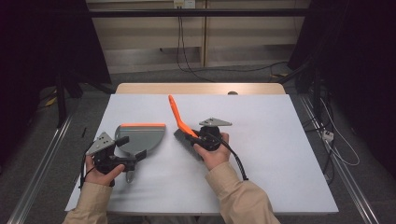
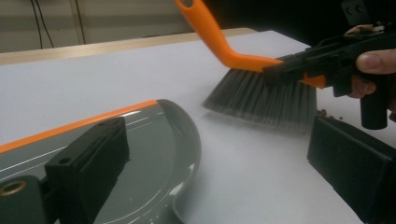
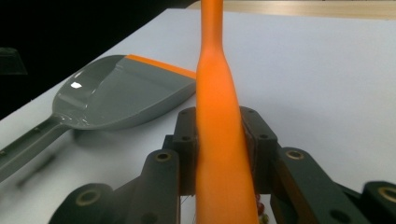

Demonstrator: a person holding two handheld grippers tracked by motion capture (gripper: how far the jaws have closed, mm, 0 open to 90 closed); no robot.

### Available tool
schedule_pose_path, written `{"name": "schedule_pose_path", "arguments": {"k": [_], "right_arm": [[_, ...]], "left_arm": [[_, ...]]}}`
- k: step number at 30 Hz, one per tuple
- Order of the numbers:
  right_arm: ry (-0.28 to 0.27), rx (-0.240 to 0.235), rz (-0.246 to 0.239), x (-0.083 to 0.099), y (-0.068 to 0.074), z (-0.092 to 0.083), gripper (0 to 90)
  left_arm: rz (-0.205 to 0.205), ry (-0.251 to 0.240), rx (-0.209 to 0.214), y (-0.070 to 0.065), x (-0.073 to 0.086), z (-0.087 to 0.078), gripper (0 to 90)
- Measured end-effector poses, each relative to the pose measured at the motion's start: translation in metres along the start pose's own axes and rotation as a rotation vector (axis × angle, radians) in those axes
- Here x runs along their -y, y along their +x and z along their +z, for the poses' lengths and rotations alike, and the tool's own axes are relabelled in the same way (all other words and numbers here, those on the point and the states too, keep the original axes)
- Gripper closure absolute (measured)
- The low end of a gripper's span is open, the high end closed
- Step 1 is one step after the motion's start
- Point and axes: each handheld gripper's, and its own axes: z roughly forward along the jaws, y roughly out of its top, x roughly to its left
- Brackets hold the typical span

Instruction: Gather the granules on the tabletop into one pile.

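Note:
A grey dustpan [image 1: 142,135] with an orange front lip lies flat on the white table, left of centre, its handle pointing toward the near edge. My left gripper [image 1: 132,147] hovers over the pan's rear, jaws wide open, one finger [image 2: 88,163] above the pan [image 2: 154,154] and the other over bare table. My right gripper [image 1: 194,137] is shut on the orange handle [image 3: 217,93] of a small brush [image 1: 176,114]. Its grey bristles [image 2: 261,100] rest on the table just right of the pan [image 3: 121,93], with the handle slanting up and away.
A few small brown crumbs [image 2: 327,113] lie on the white table [image 1: 261,154] behind the bristles. A wooden strip [image 1: 201,88] runs along the far edge. Cables [image 1: 336,140] and metal rails lie on the floor on both sides.

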Motion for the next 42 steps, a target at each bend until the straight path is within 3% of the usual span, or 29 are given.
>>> {"name": "schedule_pose_path", "arguments": {"k": [3,6,18,24,27,32,38,42], "right_arm": [[0.027,0.036,0.001,0.003,-0.002,0.005,71.1],[0.042,0.046,0.026,0.004,-0.008,-0.003,71.1],[0.024,0.079,0.037,0.018,-0.018,-0.032,71.0],[0.0,0.044,0.079,0.016,-0.021,-0.039,71.1],[-0.032,0.027,0.071,0.01,-0.022,-0.045,71.1],[-0.056,0.021,0.005,-0.004,-0.032,-0.05,71.1],[-0.042,0.024,-0.106,-0.015,-0.057,-0.046,71.1],[-0.043,-0.012,-0.206,-0.017,-0.072,-0.037,71.1]], "left_arm": [[0.001,0.0,0.002,0.0,0.0,-0.001,5.4],[0.003,-0.001,0.0,0.0,0.0,-0.001,5.3],[0.013,0.005,0.002,-0.003,0.0,0.0,5.3],[0.013,0.005,-0.001,-0.002,0.0,0.0,5.3],[0.012,0.004,-0.002,-0.002,0.0,0.0,5.4],[0.007,0.005,0.0,-0.002,0.0,0.0,5.3],[0.006,0.008,-0.002,-0.001,0.001,0.001,5.4],[0.004,0.01,-0.005,-0.001,0.001,0.002,5.4]]}}
